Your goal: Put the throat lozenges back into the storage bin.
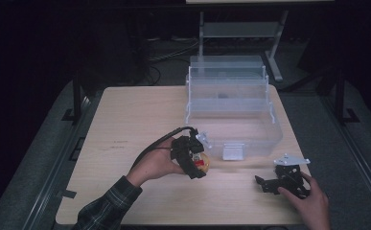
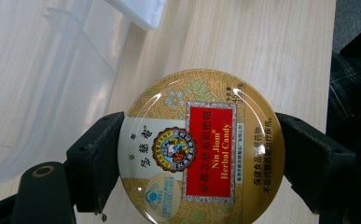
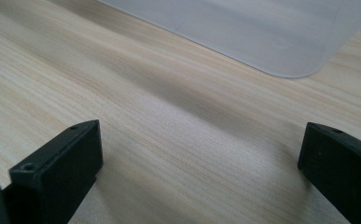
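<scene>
A round gold candy tin (image 2: pixel 200 148) with a red "Nin Jiom Herbal Candy" label sits clamped between the two black jaws of my left gripper (image 2: pixel 199 154). In the high view that left gripper (image 1: pixel 196 160) holds the tin (image 1: pixel 203 163) just above the wooden table, close to the front left corner of the clear plastic box (image 1: pixel 264 135). My right gripper (image 1: pixel 265 184) rests low at the table's front right, jaws wide apart. In the right gripper view nothing lies between the jaws of the right gripper (image 3: pixel 199 154), just bare wood.
The clear box is a tiered organiser with its trays stepped open toward the back (image 1: pixel 227 76) and a white latch (image 1: pixel 233 151) on its front wall. Its pale corner (image 3: pixel 281 60) lies ahead of the right gripper. A metal stand (image 1: pixel 240 28) is behind the table.
</scene>
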